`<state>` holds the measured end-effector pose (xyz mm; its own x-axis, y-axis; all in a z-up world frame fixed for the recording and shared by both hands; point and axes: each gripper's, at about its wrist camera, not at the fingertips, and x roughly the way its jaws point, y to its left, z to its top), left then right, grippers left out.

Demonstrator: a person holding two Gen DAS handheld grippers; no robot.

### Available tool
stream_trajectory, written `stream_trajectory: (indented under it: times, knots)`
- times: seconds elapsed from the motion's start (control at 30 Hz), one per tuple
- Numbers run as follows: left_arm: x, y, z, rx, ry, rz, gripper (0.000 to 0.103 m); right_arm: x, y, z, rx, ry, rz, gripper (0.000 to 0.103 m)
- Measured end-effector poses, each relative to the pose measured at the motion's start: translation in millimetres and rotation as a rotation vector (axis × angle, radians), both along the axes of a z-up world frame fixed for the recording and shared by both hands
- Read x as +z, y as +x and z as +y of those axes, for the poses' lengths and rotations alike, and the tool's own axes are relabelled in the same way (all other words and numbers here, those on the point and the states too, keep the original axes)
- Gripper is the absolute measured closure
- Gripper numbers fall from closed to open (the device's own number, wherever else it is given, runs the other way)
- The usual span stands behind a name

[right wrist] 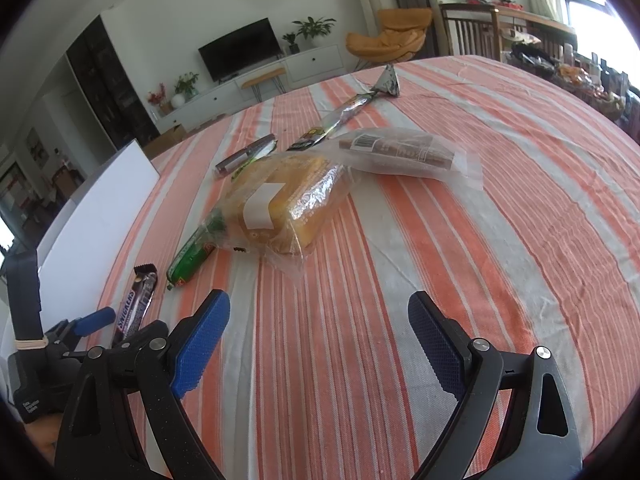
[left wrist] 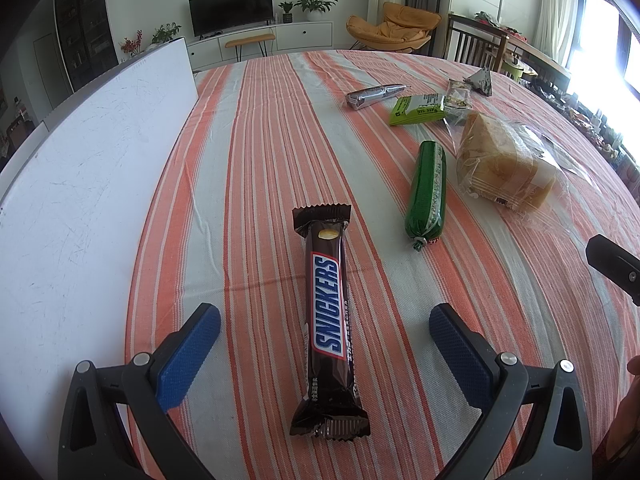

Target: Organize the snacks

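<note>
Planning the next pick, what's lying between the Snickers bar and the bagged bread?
A green sausage-shaped snack lies between the Snickers bar and the bagged bread, clearest in the left wrist view.

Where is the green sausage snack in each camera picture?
Left wrist view: green sausage lies right of centre, between the Snickers bar and the bagged bread.
Right wrist view: green sausage lies left of centre, partly under the bagged bread.
Shared landmark: the bagged bread.

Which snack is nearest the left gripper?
The Snickers bar, lying lengthwise between the open left gripper. The green sausage and bread lie farther out.
</note>
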<state>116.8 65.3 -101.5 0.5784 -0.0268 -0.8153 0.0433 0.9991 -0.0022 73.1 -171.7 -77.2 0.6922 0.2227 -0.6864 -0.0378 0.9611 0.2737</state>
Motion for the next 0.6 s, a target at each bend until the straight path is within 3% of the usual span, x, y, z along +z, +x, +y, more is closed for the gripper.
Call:
stream_trajectory:
  times: [0.6]
  knots:
    - [0.1, 0.0, 0.1, 0.000, 0.000, 0.000, 0.000, -1.2, 0.4, 1.0, 0.002, 0.002, 0.003, 0.010]
